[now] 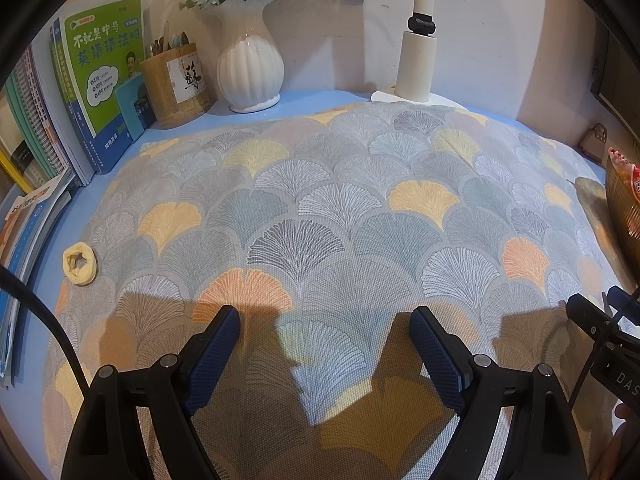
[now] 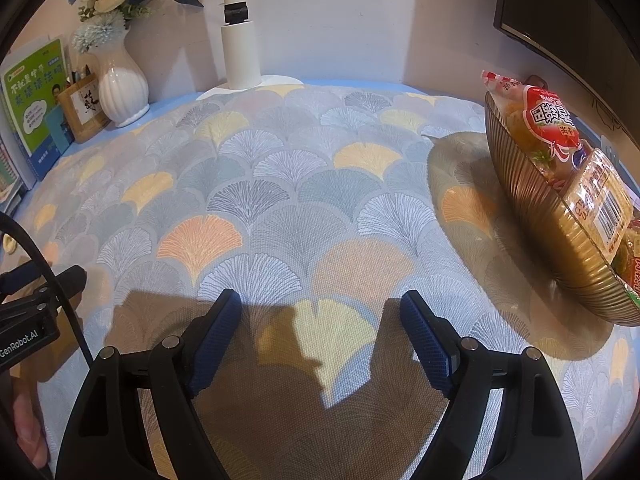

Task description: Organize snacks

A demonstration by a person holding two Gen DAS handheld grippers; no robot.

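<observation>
A ribbed amber bowl (image 2: 532,216) stands at the right of the patterned tablecloth (image 2: 280,184). In it lie a red snack bag (image 2: 540,120) and a yellow packet with a barcode (image 2: 600,204), with more packets at the frame edge. The bowl's edge also shows in the left wrist view (image 1: 624,208). My right gripper (image 2: 322,308) is open and empty, low over the cloth, left of the bowl. My left gripper (image 1: 326,320) is open and empty over the cloth. Each gripper shows at the edge of the other's view.
At the back left stand books (image 1: 104,80), a wooden pen holder (image 1: 176,84) and a white vase with flowers (image 1: 250,68). A white lamp base (image 1: 418,64) stands at the back. A yellow hair tie (image 1: 80,264) lies at the left. A dark monitor (image 2: 560,8) hangs at the right.
</observation>
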